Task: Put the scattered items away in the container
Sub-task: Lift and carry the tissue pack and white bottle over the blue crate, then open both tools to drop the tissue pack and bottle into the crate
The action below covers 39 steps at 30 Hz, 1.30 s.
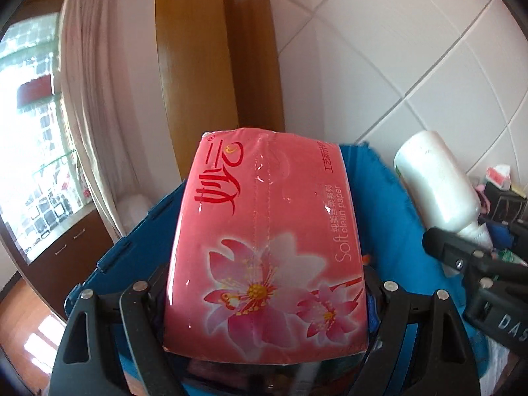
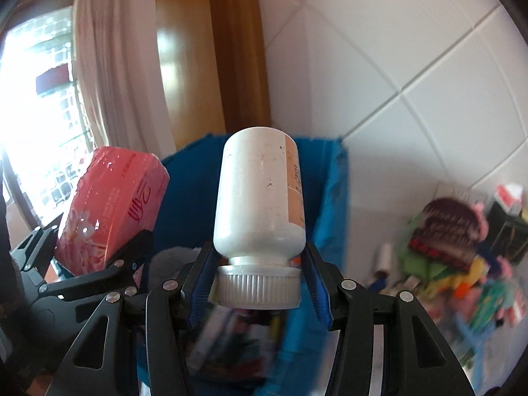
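A pink tissue pack [image 1: 264,247] with flower print fills the left wrist view, and my left gripper [image 1: 264,283] is shut on its sides. The same pink tissue pack [image 2: 109,208] shows at the left of the right wrist view, with the left gripper [image 2: 82,257] around it. My right gripper [image 2: 259,283] is shut on the ribbed cap of a white bottle [image 2: 260,198], whose base points away from me. That white bottle [image 1: 439,184] and the right gripper [image 1: 475,244] appear at the right of the left wrist view. Both items hang above the open blue container [image 2: 330,204], also seen as the blue container [image 1: 396,217].
The container holds several blurred items [image 2: 231,340]. A heap of colourful scattered items [image 2: 455,257] lies on the surface to the right. White tiled wall [image 2: 412,66] stands behind, a wooden door frame [image 1: 214,49] and a curtain [image 1: 95,82] to the left.
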{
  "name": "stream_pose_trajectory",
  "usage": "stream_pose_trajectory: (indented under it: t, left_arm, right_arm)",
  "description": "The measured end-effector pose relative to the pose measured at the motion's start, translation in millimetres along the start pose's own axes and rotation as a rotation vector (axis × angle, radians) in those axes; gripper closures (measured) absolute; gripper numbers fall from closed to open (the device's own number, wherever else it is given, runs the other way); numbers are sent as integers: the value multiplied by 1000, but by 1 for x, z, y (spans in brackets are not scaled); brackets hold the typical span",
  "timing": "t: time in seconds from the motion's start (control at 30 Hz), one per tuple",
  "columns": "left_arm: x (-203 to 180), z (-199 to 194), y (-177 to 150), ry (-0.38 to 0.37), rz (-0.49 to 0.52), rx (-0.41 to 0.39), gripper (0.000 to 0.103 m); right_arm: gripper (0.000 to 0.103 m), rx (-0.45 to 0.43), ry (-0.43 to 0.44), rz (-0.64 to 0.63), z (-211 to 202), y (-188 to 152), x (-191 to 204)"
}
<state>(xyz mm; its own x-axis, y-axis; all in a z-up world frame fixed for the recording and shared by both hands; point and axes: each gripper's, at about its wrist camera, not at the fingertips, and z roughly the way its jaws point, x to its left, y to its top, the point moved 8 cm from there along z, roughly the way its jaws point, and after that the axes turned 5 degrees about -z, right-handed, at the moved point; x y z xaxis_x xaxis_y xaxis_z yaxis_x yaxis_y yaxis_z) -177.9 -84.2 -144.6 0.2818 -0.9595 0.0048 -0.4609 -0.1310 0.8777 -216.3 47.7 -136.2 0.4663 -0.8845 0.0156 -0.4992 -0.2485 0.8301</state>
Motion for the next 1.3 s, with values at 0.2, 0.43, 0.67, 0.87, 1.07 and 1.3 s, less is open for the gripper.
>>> stream_pose_trajectory:
  t: [0.2, 0.43, 0.67, 0.87, 1.07, 1.3]
  left_arm:
    - [20, 40, 2, -85, -1, 119, 19]
    - [16, 82, -6, -174, 50, 338, 19]
    - [-1, 80, -10, -207, 54, 375, 17]
    - [5, 79, -9, -201, 26, 362, 17]
    - [6, 76, -9, -208, 21, 346, 17]
    - [7, 71, -5, -204, 24, 304, 15]
  right_arm:
    - [52, 74, -62, 21, 32, 2, 12]
    - [52, 148, -89, 66, 54, -5, 3]
    - [52, 170, -146, 60, 54, -8, 1]
    - [52, 208, -145, 72, 60, -12, 2]
    - [44, 193, -153, 108, 57, -13, -2]
    - [44, 188, -155, 117, 55, -12, -1]
